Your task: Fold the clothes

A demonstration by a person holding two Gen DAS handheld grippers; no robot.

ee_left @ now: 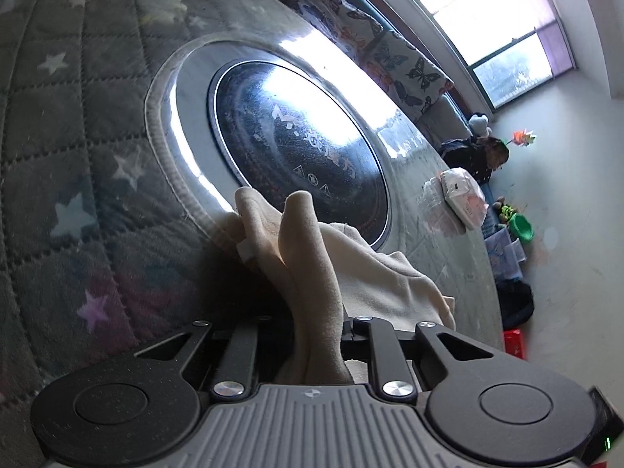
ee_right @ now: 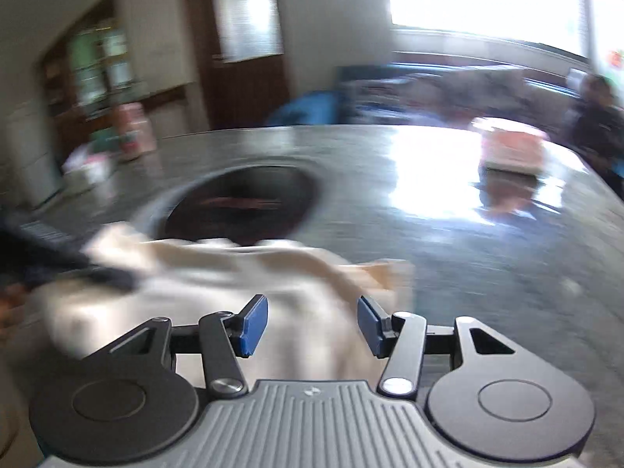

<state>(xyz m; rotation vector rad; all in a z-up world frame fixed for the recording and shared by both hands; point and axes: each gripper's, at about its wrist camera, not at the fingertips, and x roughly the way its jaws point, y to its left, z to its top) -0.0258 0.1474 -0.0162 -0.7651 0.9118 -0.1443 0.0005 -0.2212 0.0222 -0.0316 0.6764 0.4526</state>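
The left gripper (ee_left: pixel 312 335) has its fingers clamped on a bunched fold of the cream garment (ee_left: pixel 362 273), which drapes over the edge of the round worktop (ee_left: pixel 440 199). The right gripper (ee_right: pixel 312 325) hangs just above the same cloth with its blue fingers (ee_right: pixel 254 323) spread apart, holding nothing. Beyond lies the dark inset hotplate (ee_left: pixel 300 148), then a tissue pack (ee_left: pixel 464 195).

Daylight pours in from the window (ee_left: pixel 503 19), blown out to white. Hard glare streaks the desk (ee_left: pixel 409 132) and its dark glass inset (ee_left: pixel 296 148) below it. The left wrist view is sharp; the right wrist view is motion-blurred throughout. Fisheye bending curves both edges.
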